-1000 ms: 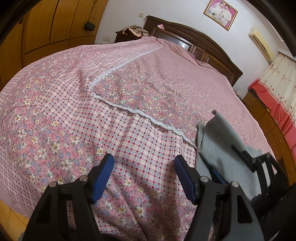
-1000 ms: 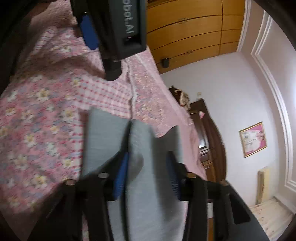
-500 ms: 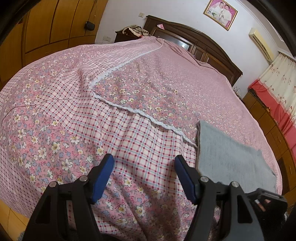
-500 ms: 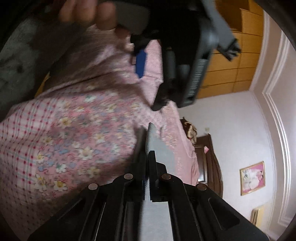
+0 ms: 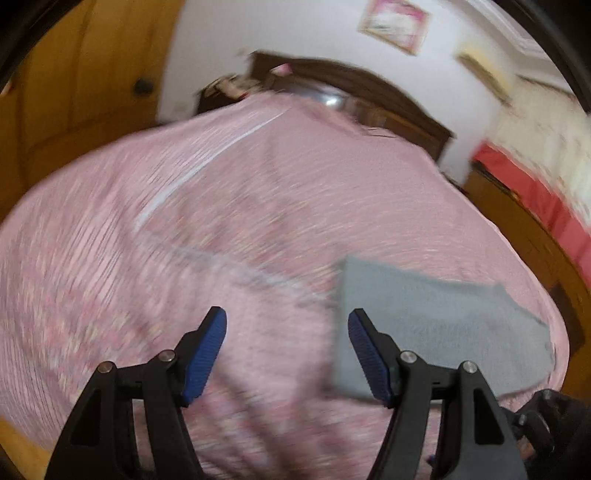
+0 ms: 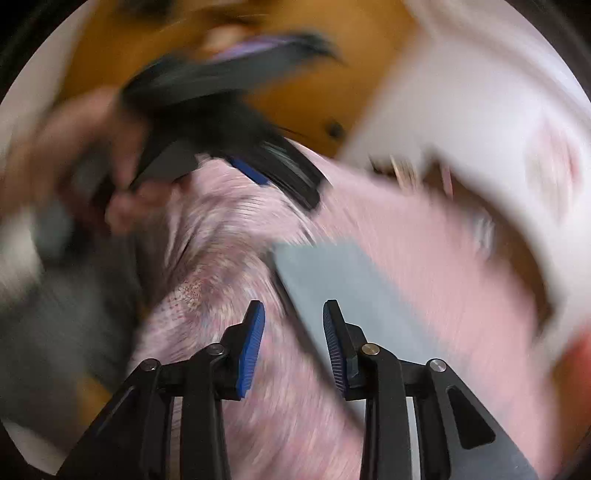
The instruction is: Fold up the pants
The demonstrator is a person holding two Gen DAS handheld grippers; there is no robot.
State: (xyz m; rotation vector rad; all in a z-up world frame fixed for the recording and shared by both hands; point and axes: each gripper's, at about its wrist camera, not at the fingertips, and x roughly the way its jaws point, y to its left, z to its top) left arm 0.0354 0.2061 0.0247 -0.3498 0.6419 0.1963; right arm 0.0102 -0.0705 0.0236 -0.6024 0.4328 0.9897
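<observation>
You've got two grippers, left gripper (image 5: 287,350) and right gripper (image 6: 293,345), four blue pads total. One grey pants (image 5: 436,328), one bed (image 5: 258,206). One framed picture (image 5: 393,22) far.

- Pants (image 5: 439,332): matt grey cloth, smooth-looking.
- Bedspread (image 5: 258,206): soft pink cloth, blurred.
- Left gripper (image 5: 287,350): matt black plastic, ribbed blue pads, shiny metal pins.
- Headboard (image 5: 388,99), at 12 o'clock: dark glossy wood.
</observation>
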